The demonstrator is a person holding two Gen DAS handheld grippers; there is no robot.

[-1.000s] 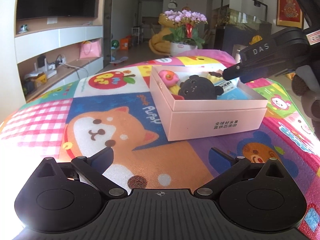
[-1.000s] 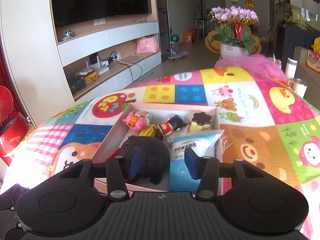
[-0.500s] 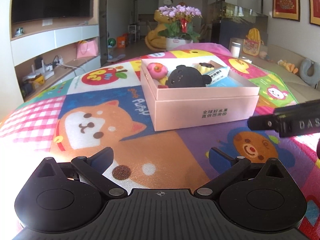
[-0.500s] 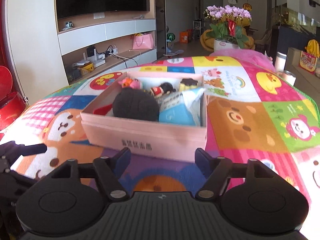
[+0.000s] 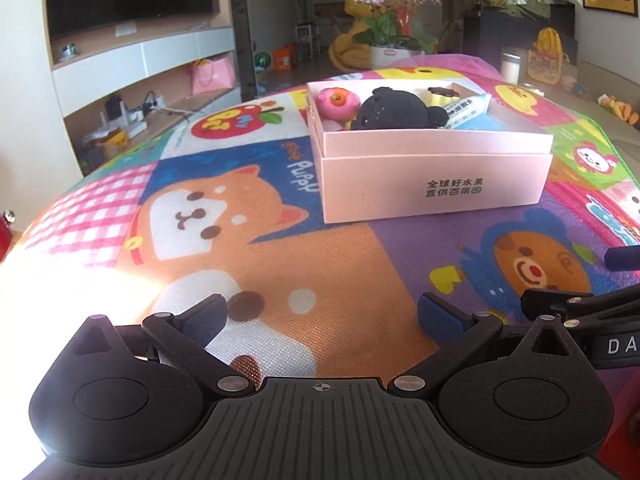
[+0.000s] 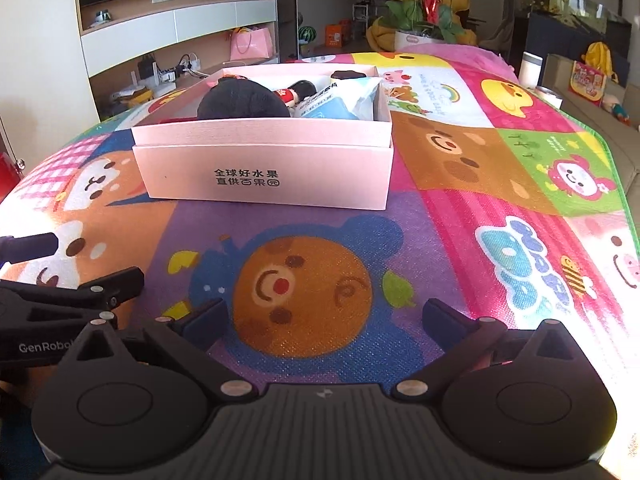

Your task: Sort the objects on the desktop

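Observation:
A pink cardboard box [image 5: 432, 184] stands on the cartoon mat [image 5: 320, 272] and also shows in the right wrist view [image 6: 264, 172]. It holds a black plush toy [image 5: 396, 114], a pink toy [image 5: 336, 100], a blue-white packet [image 5: 468, 110] and small figures. The plush [image 6: 240, 100] and packet [image 6: 340, 100] show in the right wrist view too. My left gripper [image 5: 322, 316] is open and empty, low over the mat near its front edge. My right gripper [image 6: 322, 318] is open and empty, beside the left one, well short of the box.
The right gripper's finger [image 5: 560, 304] shows at the left wrist view's right edge; the left gripper's finger [image 6: 80, 288] shows at the right wrist view's left edge. A flower pot [image 6: 420, 20], TV shelves [image 5: 140, 72] and a white cup [image 6: 530, 66] stand beyond the mat.
My right gripper has opened and pulled back from over the box to the mat's near edge, leaving the black plush in the box. The left gripper has drawn back slightly.

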